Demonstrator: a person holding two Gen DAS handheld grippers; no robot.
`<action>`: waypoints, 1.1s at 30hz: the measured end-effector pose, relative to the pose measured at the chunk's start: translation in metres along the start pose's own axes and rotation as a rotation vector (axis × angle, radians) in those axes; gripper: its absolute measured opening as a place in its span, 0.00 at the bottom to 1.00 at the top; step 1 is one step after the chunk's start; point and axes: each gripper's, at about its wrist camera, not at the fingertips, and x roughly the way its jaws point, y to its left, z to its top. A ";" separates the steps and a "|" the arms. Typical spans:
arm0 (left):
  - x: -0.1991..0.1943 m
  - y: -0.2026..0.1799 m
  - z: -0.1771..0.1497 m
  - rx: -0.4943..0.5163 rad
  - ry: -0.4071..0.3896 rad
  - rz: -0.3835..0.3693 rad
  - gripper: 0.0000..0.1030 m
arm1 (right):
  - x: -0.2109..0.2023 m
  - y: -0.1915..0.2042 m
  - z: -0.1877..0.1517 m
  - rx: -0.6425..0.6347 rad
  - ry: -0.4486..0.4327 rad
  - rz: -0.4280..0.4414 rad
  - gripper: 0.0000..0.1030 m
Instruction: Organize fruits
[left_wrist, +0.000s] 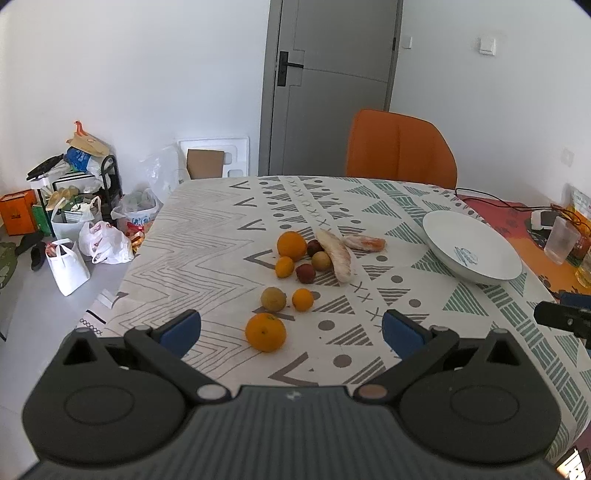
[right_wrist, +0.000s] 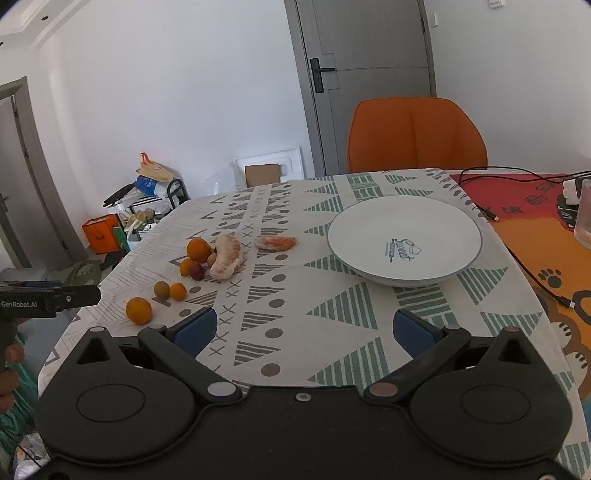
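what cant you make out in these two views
- Dark red fruit, left wrist view: mostly hidden behind the big orange and the peeled segment.
- Plate print, both views: lettering too small to read.
- Clear cup, right wrist view: cut off by the edge.
- Floor bags: contents too small to tell.

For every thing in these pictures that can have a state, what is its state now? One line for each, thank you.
Left claw: open, holds nothing.
Right claw: open, holds nothing.
Plate: upright on the tablecloth, nothing in it.
Nearest orange: whole, unpeeled, lying on the tablecloth.
Long pomelo piece: peeled, lying among the small fruits.
Short pomelo piece: peeled, flesh showing, lying apart.
Door: shut.
Chair: pushed to the table, nobody on it.
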 end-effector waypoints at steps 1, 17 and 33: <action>0.000 0.000 0.000 0.001 0.000 0.000 1.00 | 0.000 0.000 0.000 0.000 0.000 -0.001 1.00; -0.002 0.001 -0.003 0.003 -0.004 0.005 1.00 | 0.000 0.000 0.001 -0.004 0.000 0.001 1.00; -0.002 0.001 -0.004 0.004 -0.004 0.005 1.00 | 0.001 0.000 0.001 -0.007 0.003 -0.002 1.00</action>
